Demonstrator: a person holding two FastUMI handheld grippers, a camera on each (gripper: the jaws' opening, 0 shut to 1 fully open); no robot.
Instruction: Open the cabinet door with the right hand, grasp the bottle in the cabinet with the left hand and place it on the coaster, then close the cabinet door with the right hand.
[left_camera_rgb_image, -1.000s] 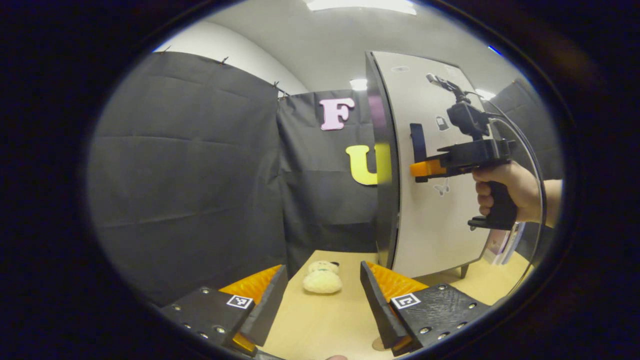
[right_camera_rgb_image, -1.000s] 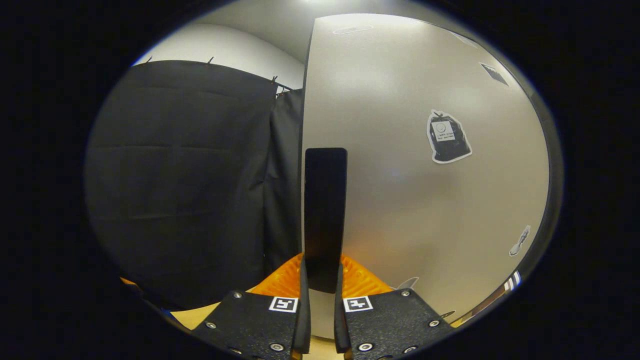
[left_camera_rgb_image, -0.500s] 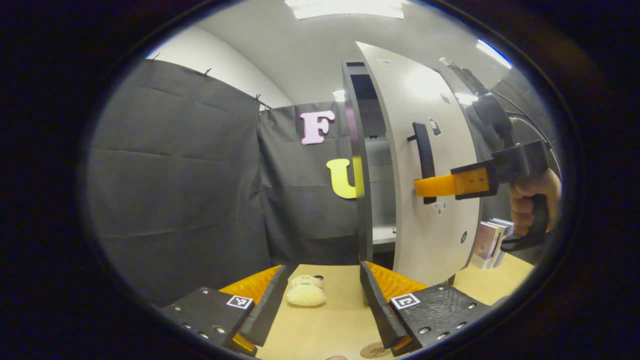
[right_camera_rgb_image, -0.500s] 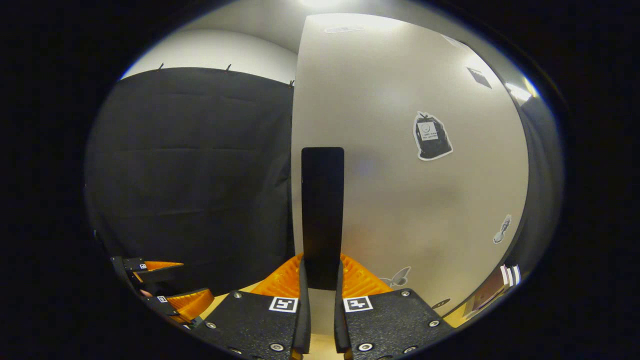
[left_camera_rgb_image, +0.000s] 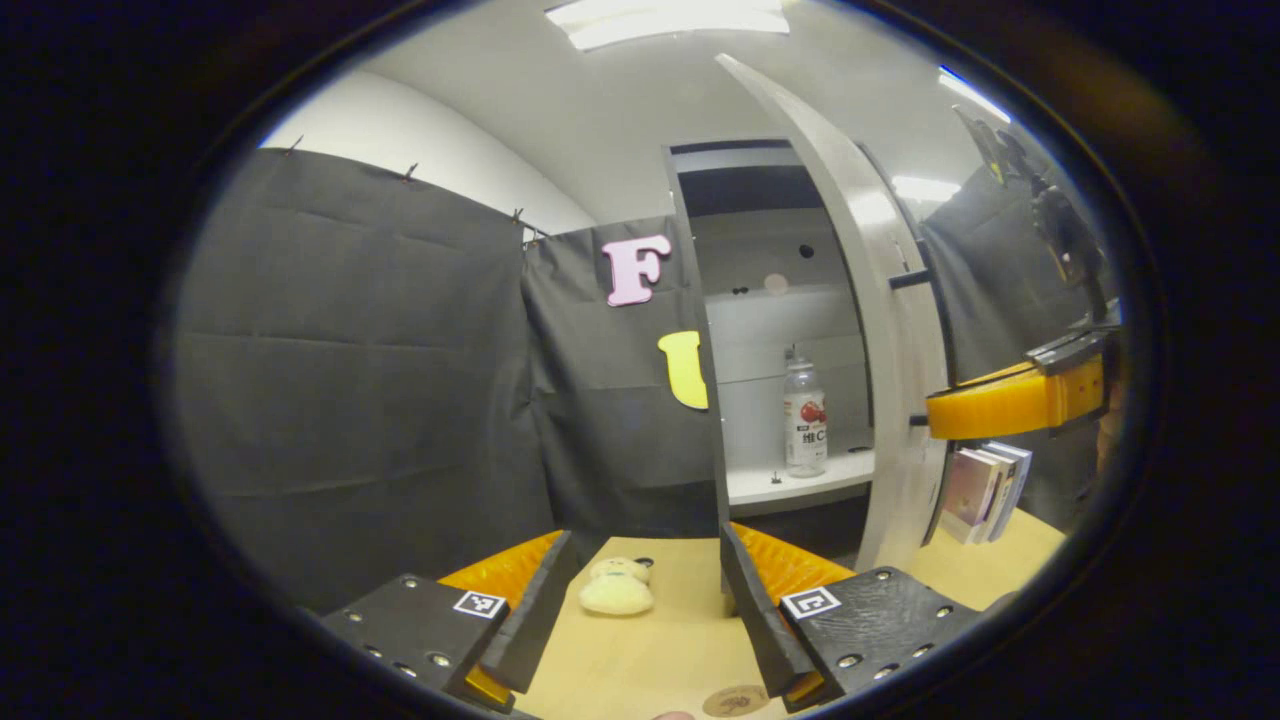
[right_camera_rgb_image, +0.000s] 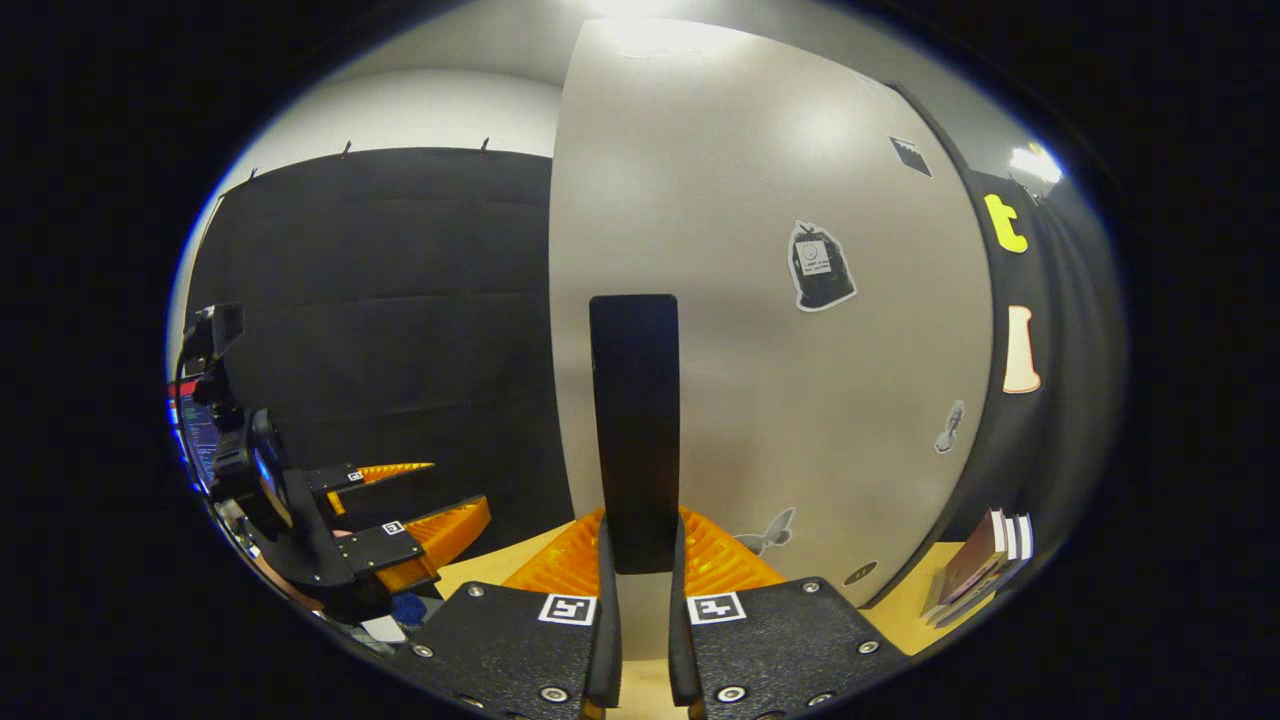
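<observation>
While the bottle (left_camera_rgb_image: 804, 418) stands upright on the white shelf (left_camera_rgb_image: 800, 487) inside the cabinet, we see the cabinet door (right_camera_rgb_image: 760, 330) swung open beside it. Our right gripper (right_camera_rgb_image: 637, 610) is clamped narrowly on the door's dark handle (right_camera_rgb_image: 634, 430), both fingers pressing its sides. Our left gripper (left_camera_rgb_image: 640, 610) hangs wide and empty above the wooden surface (left_camera_rgb_image: 640, 660), well apart from the bottle. Between its 2 fingers lies a small plush toy (left_camera_rgb_image: 616, 587), and the coaster (left_camera_rgb_image: 735, 700) sits at the near edge. Books (left_camera_rgb_image: 985, 480) lean behind the door.
</observation>
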